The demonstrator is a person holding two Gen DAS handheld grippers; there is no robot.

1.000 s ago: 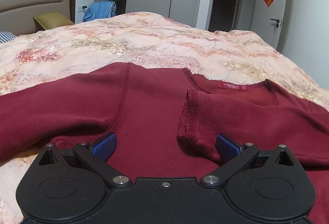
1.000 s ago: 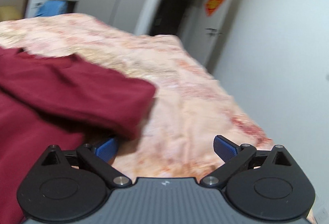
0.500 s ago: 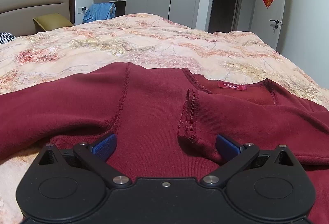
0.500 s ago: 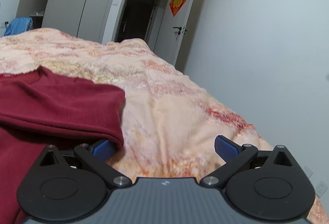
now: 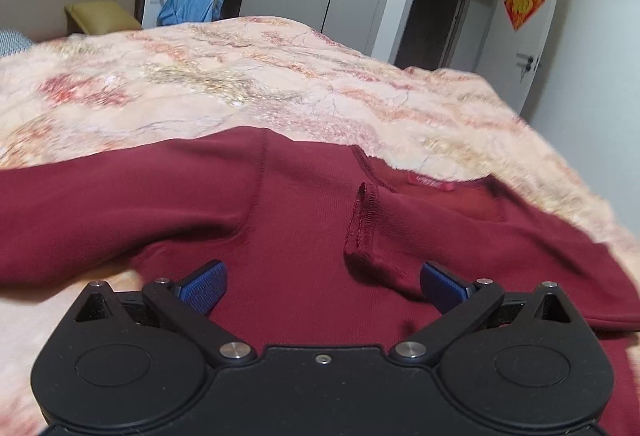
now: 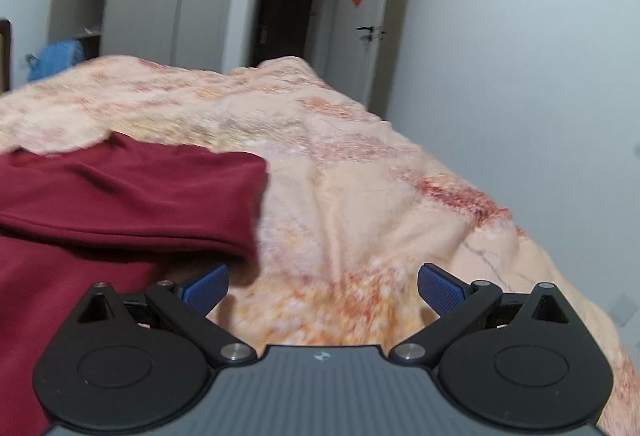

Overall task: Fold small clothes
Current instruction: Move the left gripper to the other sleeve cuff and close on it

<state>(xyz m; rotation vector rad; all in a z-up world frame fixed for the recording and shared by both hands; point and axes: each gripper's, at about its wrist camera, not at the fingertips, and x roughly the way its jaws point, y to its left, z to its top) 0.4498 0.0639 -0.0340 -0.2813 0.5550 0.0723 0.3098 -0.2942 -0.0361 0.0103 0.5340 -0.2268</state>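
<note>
Garment: dark red knit long-sleeved top (image 5: 304, 220) lies flat on the bed's peach floral quilt (image 5: 248, 84), filling the lower half of the left wrist frame.
Cuff: one stitched sleeve end (image 5: 362, 224) rests folded over the chest, centre frame.
Left tool (image 5: 322, 282): blue pads spread wide above the top, gripping nothing.
Right tool (image 6: 322, 282): spread wide over the quilt, folded sleeve (image 6: 160, 196) at left.

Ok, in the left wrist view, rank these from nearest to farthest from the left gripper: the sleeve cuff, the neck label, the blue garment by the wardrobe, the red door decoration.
From the left gripper:
1. Sleeve cuff, just ahead, slightly right.
2. Neck label, further up the red top, right.
3. Blue garment, beyond the bed, left, and red door decoration, far right: too close to call.
</note>
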